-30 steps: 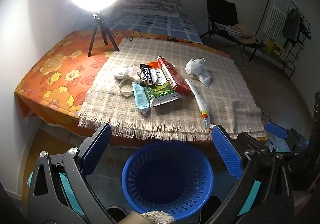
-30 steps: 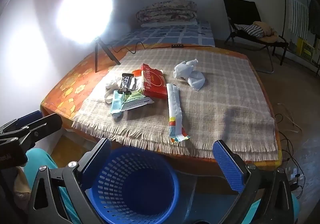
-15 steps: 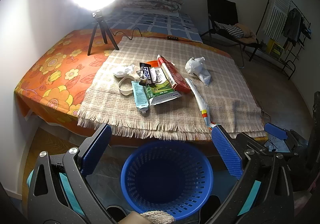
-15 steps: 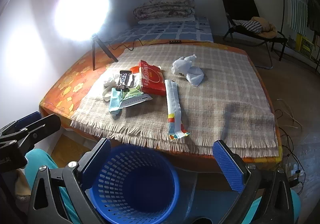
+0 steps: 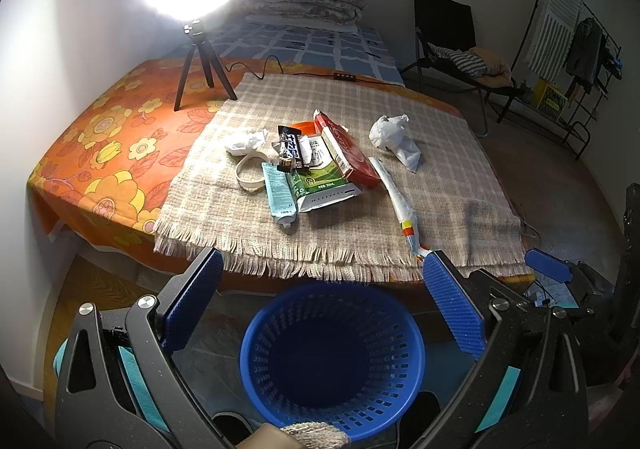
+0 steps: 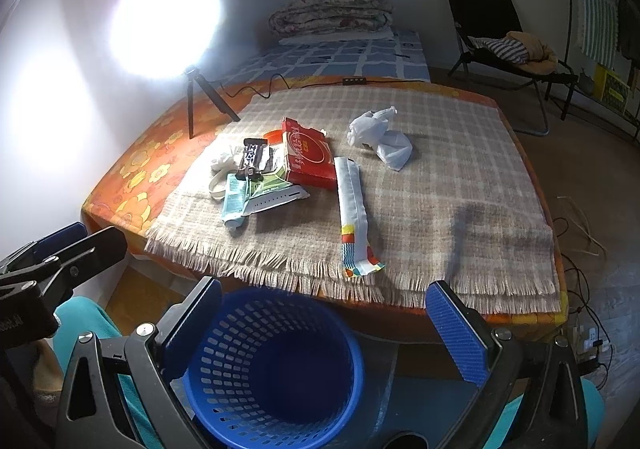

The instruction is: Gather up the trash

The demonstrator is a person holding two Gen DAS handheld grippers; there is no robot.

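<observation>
1. The left gripper (image 5: pixel 320 297) hangs spread wide and empty above the blue basket (image 5: pixel 332 361).
2. The trash pile (image 5: pixel 304 165) lies on the checked cloth (image 5: pixel 440 185), well beyond both grippers.
3. The right gripper (image 6: pixel 324 313) is likewise spread, holding nothing.

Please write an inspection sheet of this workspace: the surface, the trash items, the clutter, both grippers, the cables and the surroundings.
Surface: checked fringed cloth over an orange flowered cover.
Job's things: red box, green-and-white carton, teal tube, dark snack wrapper, long white wrapper, crumpled white bag, white tissue and paper ring, all on the cloth; blue basket on the floor, nothing seen inside.
Clutter: nothing seen.
Grippers: left gripper and right gripper both open, holding nothing, above the basket.
Cables: lamp cable on the cover; wires on the floor.
Surroundings: ring light on tripod, folded quilt, black chair.
</observation>
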